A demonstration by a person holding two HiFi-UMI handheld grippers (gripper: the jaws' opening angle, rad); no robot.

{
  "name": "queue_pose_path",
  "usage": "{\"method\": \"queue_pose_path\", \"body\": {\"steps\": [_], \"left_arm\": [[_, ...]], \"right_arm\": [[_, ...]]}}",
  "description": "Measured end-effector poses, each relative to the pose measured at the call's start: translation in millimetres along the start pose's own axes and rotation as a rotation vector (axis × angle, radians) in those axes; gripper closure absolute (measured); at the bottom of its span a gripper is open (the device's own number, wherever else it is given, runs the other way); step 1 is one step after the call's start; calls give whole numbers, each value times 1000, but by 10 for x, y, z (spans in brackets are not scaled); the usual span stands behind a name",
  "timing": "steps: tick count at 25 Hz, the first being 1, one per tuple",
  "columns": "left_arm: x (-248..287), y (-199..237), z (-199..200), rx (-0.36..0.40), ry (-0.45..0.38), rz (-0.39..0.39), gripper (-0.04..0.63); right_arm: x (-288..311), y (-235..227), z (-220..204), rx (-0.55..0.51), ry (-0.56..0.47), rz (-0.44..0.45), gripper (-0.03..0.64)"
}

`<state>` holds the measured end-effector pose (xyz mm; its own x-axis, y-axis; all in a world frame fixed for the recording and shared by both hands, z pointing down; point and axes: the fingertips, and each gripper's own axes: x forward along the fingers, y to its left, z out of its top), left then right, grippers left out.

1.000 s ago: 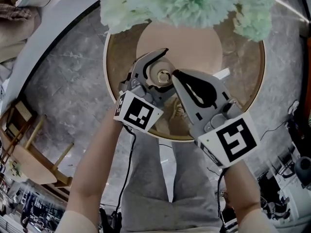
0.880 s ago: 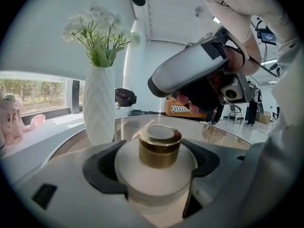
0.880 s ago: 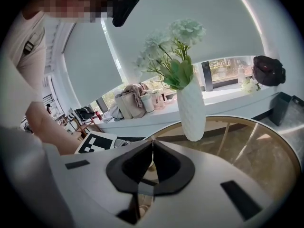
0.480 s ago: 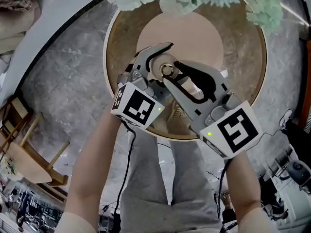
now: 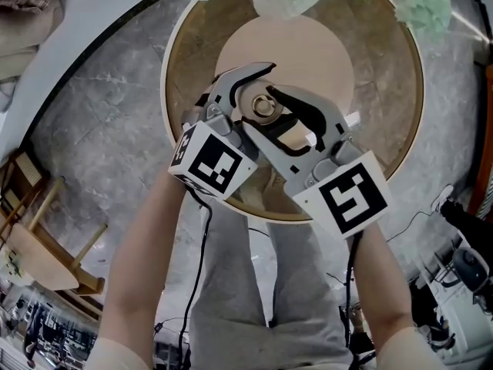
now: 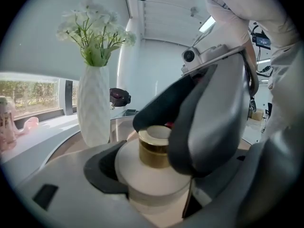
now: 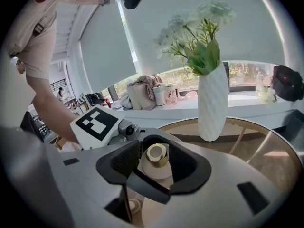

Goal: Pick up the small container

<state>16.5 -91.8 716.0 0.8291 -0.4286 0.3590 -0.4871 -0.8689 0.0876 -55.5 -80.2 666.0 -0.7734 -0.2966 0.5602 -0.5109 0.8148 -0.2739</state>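
left gripper (image 6: 152, 186) clamps small container (image 6: 142, 167) body | right gripper (image 7: 158, 165) jaws just opened, astride its gold cap (image 7: 156, 152), not touching | close squarely, centred

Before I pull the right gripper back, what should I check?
1. Right gripper open: ok; its jaws have just been opening, with gaps on either side of the cap.
2. Cap on container: ok, upright on the white body.
3. Left gripper holding container: ok, pad against the body; far side hidden.
4. Vase clear: ok, stands apart behind.
5. Container lifted off table: cannot tell.
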Motion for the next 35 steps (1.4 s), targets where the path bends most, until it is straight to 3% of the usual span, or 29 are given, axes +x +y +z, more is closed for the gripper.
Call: {"method": "queue_pose_path", "body": {"steps": [7, 9, 18, 28, 35], "left_arm": [[2, -24, 7, 3, -2, -11, 236], [-4, -40, -1, 4, 0, -15, 237], [-4, -65, 4, 2, -3, -24, 236], [5, -84, 10, 19, 4, -8, 238], [-17, -96, 89, -32, 19, -23, 239]], "right_arm": [[-13, 13, -26, -37, -81, 37, 426], [-20, -5, -49, -62, -94, 26, 478], [-17, 1, -70, -94, -127, 53, 474], [-57, 14, -100, -143, -132, 44, 485], [-93, 29, -11, -121, -123, 64, 486]]}}
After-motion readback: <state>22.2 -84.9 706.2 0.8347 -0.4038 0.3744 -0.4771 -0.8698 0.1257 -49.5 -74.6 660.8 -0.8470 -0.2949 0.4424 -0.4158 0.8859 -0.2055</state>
